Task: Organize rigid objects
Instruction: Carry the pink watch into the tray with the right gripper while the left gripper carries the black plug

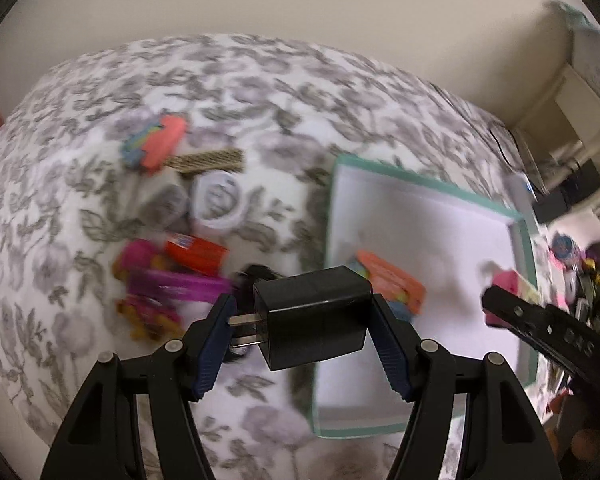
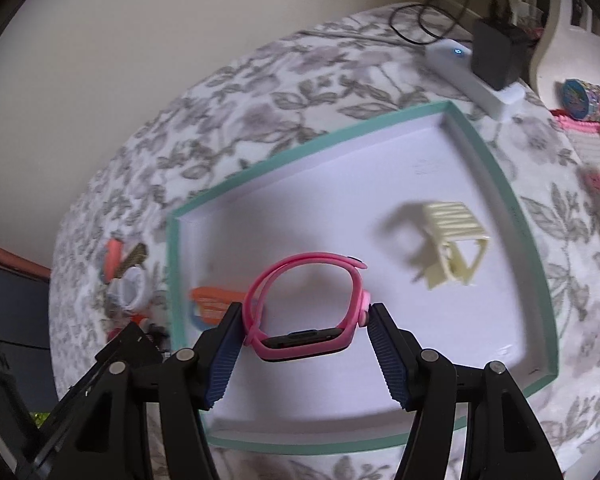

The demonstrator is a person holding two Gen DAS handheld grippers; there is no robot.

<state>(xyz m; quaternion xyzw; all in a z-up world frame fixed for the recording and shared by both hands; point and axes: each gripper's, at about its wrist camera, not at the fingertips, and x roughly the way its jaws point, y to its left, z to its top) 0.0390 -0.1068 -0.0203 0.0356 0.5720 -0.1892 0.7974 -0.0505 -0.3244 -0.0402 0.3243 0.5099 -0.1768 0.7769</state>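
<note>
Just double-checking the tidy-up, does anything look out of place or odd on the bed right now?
Nothing looks damaged or spilled. A cream slatted piece lies tipped on its side in the teal-rimmed tray. Several toys, including a red block, lie loose on the floral cover.

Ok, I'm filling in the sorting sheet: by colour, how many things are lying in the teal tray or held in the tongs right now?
Orange: 1, toy piece lying in the tray
Cream: 1, slatted piece lying in the tray
Pink: 1, watch in the right tongs
Black: 1, charger plug in the left tongs
Total: 4
</note>
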